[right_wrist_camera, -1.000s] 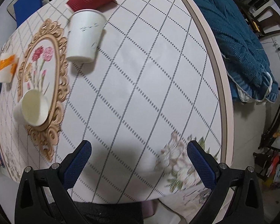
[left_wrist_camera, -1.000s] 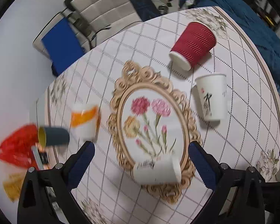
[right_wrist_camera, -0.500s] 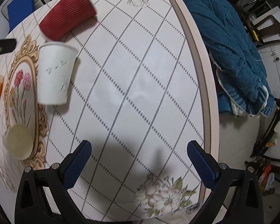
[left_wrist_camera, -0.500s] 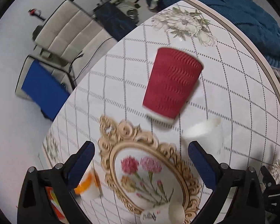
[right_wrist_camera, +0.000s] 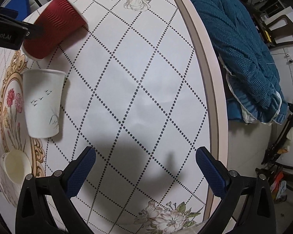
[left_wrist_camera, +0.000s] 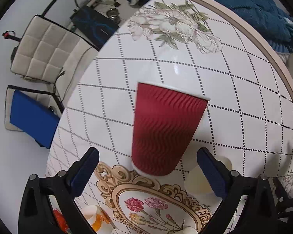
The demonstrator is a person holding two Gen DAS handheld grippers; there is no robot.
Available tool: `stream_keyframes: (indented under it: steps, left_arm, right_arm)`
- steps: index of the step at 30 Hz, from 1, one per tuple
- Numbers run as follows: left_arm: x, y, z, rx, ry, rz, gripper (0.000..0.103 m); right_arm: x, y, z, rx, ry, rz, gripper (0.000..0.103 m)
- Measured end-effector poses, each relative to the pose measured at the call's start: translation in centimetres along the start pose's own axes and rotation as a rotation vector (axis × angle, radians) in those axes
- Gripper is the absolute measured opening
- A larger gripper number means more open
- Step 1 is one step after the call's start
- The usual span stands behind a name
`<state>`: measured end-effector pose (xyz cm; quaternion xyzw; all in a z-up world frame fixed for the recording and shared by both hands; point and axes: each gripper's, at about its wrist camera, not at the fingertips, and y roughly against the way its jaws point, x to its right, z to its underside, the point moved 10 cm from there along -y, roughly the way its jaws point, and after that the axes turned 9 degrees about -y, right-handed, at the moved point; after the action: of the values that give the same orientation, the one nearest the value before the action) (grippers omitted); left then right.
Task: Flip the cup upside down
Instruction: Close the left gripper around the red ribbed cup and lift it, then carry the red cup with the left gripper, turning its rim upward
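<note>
A red ribbed paper cup (left_wrist_camera: 166, 128) lies on its side on the round table, its base toward my left gripper and its white-rimmed mouth pointing away. My left gripper (left_wrist_camera: 147, 160) is open, its blue pads on either side of the cup's base and apart from it. The cup also shows in the right wrist view (right_wrist_camera: 54, 27) at upper left, with the left gripper's black body beside it. My right gripper (right_wrist_camera: 145, 161) is open and empty over bare table near the right rim.
A white cup with bird print (right_wrist_camera: 43, 103) lies on its side. A small cream cup (right_wrist_camera: 16, 166) lies near the gold floral frame (left_wrist_camera: 146, 200). An orange-banded cup (left_wrist_camera: 96, 219) is at lower left. A blue quilt (right_wrist_camera: 244, 58) lies beyond the table edge (right_wrist_camera: 207, 78). Chairs (left_wrist_camera: 45, 50) stand behind.
My left gripper has moved forward to the red cup, which now sits between its open fingers. My right gripper has shifted a little further along the table.
</note>
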<state>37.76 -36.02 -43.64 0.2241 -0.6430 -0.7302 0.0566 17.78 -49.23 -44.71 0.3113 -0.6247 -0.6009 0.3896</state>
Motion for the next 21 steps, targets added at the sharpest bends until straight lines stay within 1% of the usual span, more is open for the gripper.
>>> stream_keyframes:
  steps: [10, 13, 14, 16, 17, 21]
  left_arm:
    - [2.1, -2.3, -1.4, -0.031, -0.069, 0.037, 0.103]
    - [2.7, -2.5, -1.9, -0.024, -0.087, 0.038, 0.103]
    - [3.0, -2.6, -2.2, -0.019, -0.092, 0.039, 0.098]
    - [3.1, -2.8, -2.5, -0.015, -0.102, 0.033, 0.083]
    - [3.2, -2.8, -2.7, -0.015, -0.1, 0.031, 0.08]
    - [3.3, -2.4, -3.1, 0.01, -0.077, 0.026, 0.079]
  right_arm:
    - [0.1, -0.5, -0.5, -0.007, -0.01, 0.012, 0.103]
    - [0.3, -0.7, -0.5, -0.01, -0.012, 0.017, 0.103]
    - [0.4, -0.7, -0.4, -0.01, -0.013, 0.017, 0.103]
    - [0.7, -0.9, -0.3, -0.013, -0.017, 0.021, 0.103]
    - [0.8, -0.9, -0.3, -0.014, -0.02, 0.021, 0.103]
    - [1.3, -1.2, -0.3, -0.014, -0.03, 0.025, 0.103]
